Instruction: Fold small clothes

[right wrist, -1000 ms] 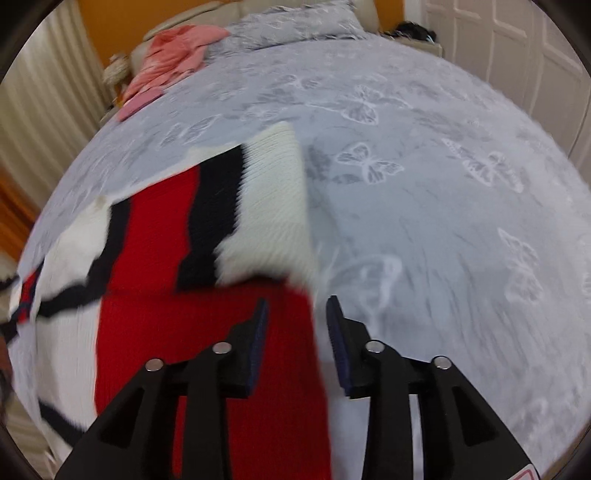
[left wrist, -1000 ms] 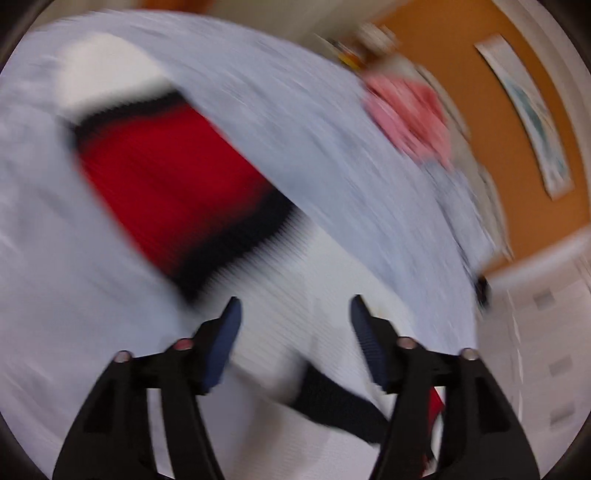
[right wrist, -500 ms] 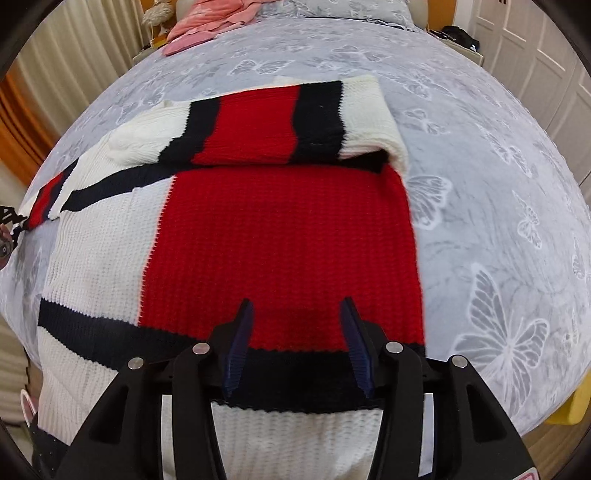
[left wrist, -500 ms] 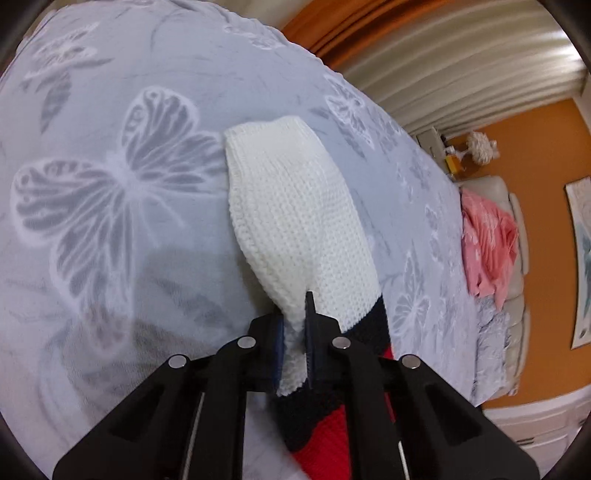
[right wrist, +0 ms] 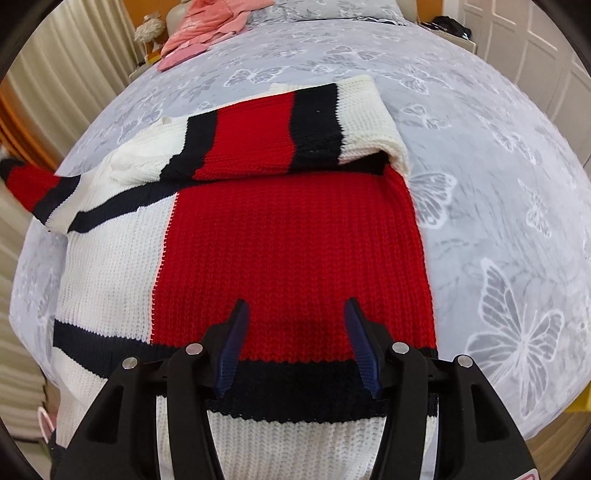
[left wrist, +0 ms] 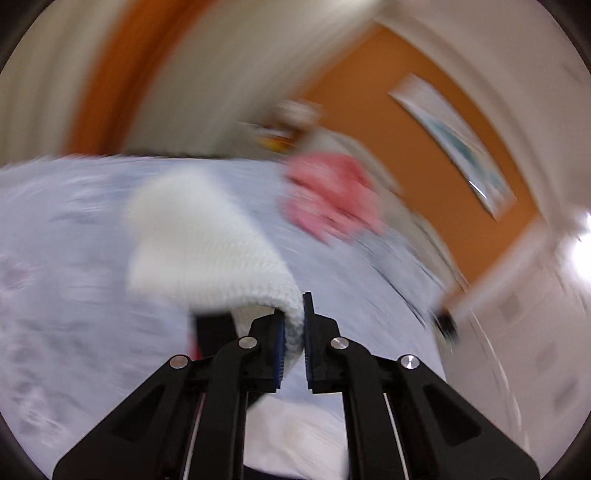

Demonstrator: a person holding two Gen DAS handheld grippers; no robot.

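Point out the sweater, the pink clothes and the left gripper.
sweater (right wrist: 295, 251), right wrist view, on its red front panel.
pink clothes (right wrist: 207, 29), right wrist view, middle of the heap.
left gripper (left wrist: 294, 328), left wrist view, between its fingertips, on the pinched white cuff.

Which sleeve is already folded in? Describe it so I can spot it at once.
Start at the grey butterfly bedspread and find the red, black and white sweater lying flat on it. The folded sleeve lies crosswise over the sweater's far end, banded white, black, red, black, white. The other sleeve sticks out sideways at the left edge instead.
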